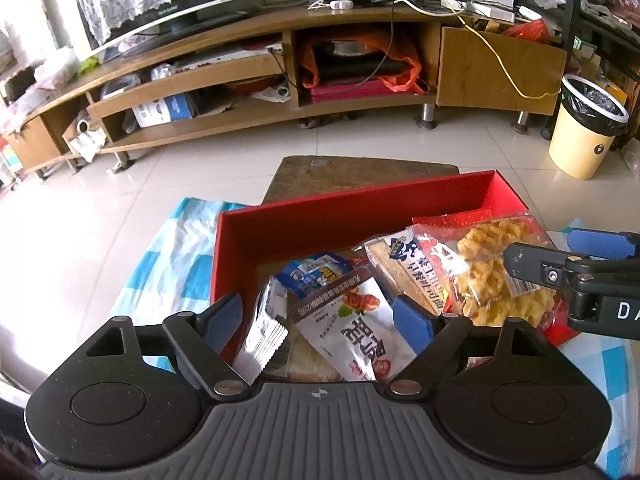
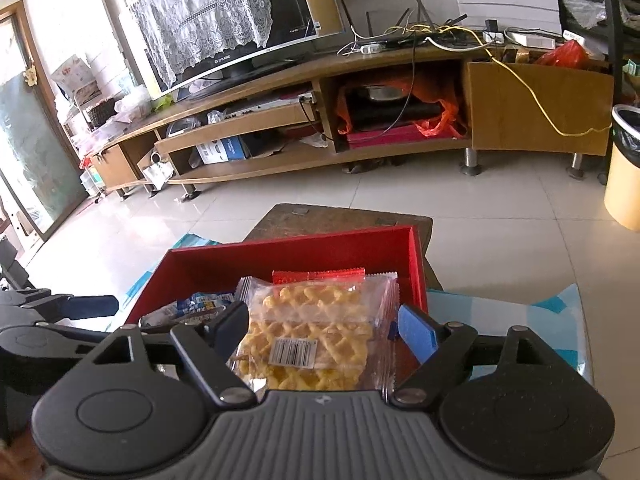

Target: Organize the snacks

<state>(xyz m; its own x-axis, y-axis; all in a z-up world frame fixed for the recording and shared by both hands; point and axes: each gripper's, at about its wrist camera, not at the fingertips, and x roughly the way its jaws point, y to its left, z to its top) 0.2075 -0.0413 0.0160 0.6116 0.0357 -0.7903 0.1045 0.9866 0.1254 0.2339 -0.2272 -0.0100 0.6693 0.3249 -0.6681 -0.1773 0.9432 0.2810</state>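
Note:
A red box (image 1: pixel 304 216) (image 2: pixel 280 256) holds several snack packets. My left gripper (image 1: pixel 320 320) hangs open over its left half. Between its blue pads lie a white packet with red print (image 1: pixel 352 320) and a silver packet (image 1: pixel 264 332), and no pad presses on either. Behind them are a blue packet (image 1: pixel 316 272) and a cracker packet (image 1: pixel 404 268). A clear bag of yellow lattice crisps (image 1: pixel 492 248) (image 2: pixel 316 312) leans at the box's right end. My right gripper (image 2: pixel 324 330) (image 1: pixel 544 250) straddles it, open, with its pads beside the bag's edges.
The box sits on a blue-and-white checked cloth (image 1: pixel 172 248) with a dark wooden stool (image 1: pixel 360 176) just behind it. Across the tiled floor stands a long wooden TV stand (image 1: pixel 240 120). A cream bin (image 1: pixel 584 128) is at the far right.

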